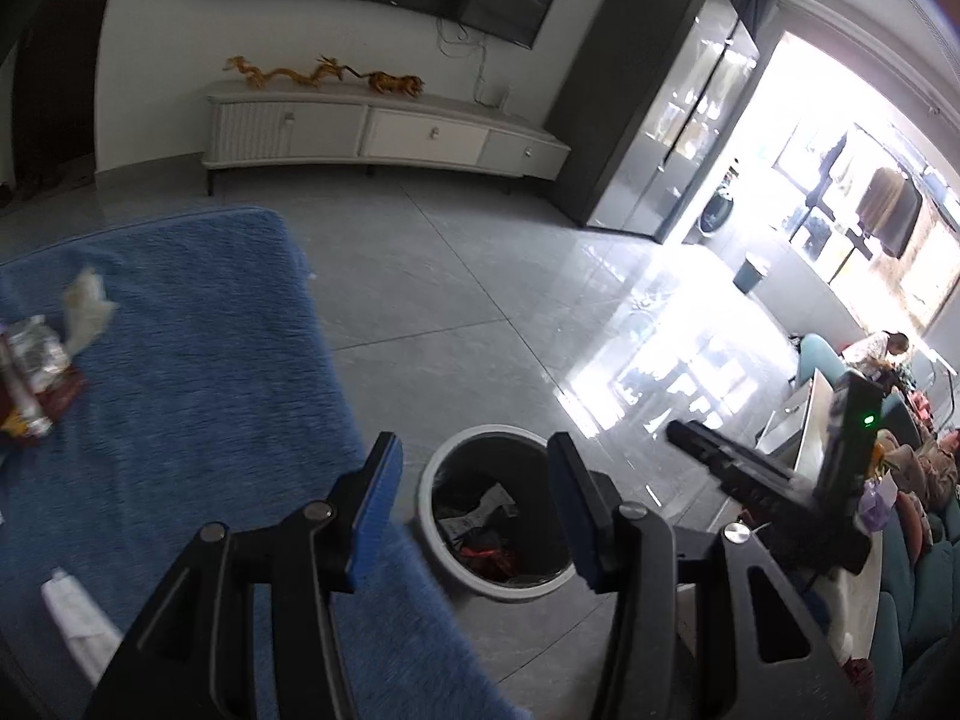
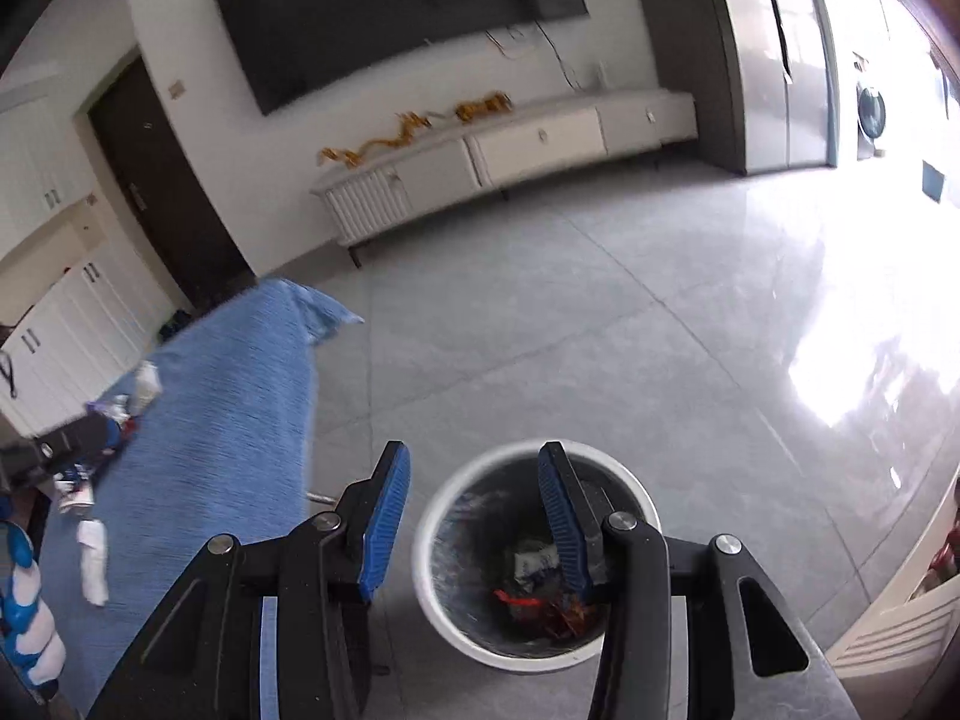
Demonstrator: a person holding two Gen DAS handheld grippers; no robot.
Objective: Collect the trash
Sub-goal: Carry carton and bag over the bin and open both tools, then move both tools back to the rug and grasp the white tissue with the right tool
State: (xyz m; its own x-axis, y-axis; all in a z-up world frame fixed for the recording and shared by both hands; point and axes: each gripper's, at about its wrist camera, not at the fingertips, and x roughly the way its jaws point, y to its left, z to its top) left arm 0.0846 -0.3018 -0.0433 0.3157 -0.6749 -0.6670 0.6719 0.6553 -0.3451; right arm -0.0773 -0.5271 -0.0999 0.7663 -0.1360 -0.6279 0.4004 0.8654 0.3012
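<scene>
So both grippers sit over the white bin, jaws apart with nothing between them. Left gripper and right gripper are done dropping; remaining wrappers lie far left on the blue mat, nearer the left one.

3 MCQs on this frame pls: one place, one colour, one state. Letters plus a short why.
1. Where does the trash bin stand?
A. on the blue cloth
B. on the grey tiled floor beside the cloth
C. on the TV cabinet

2. What colour are the claw pads?
A. blue
B. orange
C. white

3. What is between the right claw's fingers?
A. a crumpled wrapper
B. a tissue
C. nothing, they stand apart

Key: 1 B, the bin sits on floor tiles next to the blue cloth. 2 A, both views show blue ribbed pads. 3 C, only the bin and its trash show through the gap below.
</scene>
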